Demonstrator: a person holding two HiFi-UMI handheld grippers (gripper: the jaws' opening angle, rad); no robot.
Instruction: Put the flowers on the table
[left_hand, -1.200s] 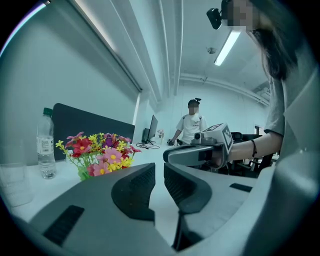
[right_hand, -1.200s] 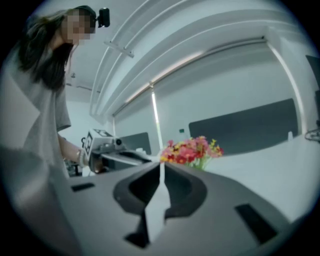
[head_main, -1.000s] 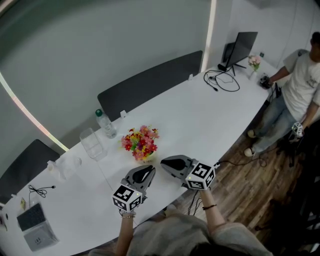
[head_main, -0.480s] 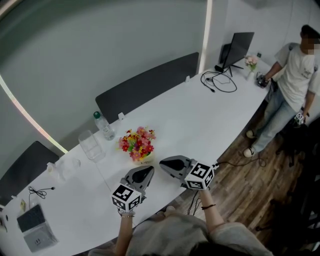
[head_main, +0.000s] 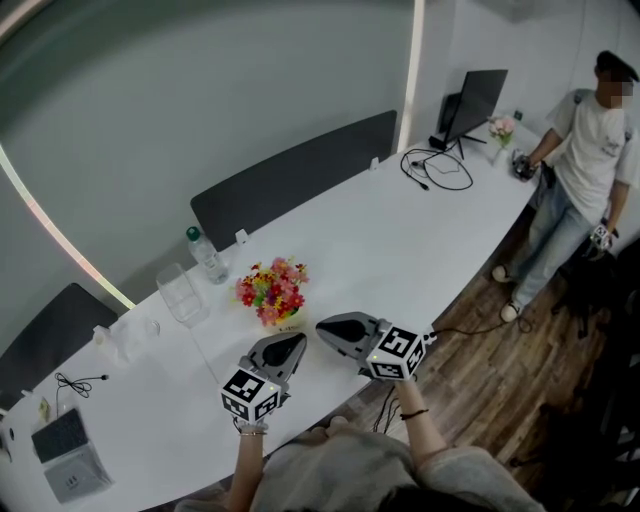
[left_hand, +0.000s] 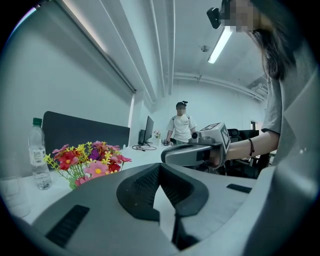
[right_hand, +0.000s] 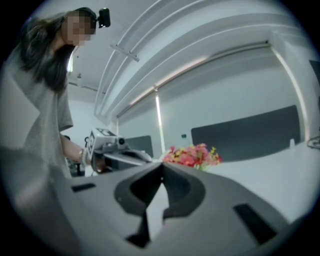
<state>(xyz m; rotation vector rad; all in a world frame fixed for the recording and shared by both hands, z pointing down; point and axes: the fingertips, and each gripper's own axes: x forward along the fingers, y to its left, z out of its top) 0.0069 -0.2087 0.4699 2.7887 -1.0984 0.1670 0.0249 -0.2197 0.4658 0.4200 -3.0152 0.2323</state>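
A bunch of red, pink and yellow flowers (head_main: 270, 293) stands upright on the long white table (head_main: 400, 240); it also shows as the flowers (left_hand: 85, 157) in the left gripper view and the flowers (right_hand: 192, 155) in the right gripper view. My left gripper (head_main: 292, 343) hovers just short of the bunch, at its near side, shut and empty. My right gripper (head_main: 322, 328) is close to the right of the flowers, also shut with nothing between its jaws. Neither gripper touches the bunch.
A clear plastic cup (head_main: 182, 292) and a water bottle (head_main: 207, 256) stand left of the flowers. A monitor (head_main: 482, 95), cables (head_main: 435, 165) and a small vase (head_main: 500, 130) sit at the table's far end, where a person (head_main: 580, 180) stands. A laptop (head_main: 68, 452) lies near left.
Both grippers have stayed near the flowers, barely shifting. The head view has drifted slightly, and the person at the far end has moved a little further into view.
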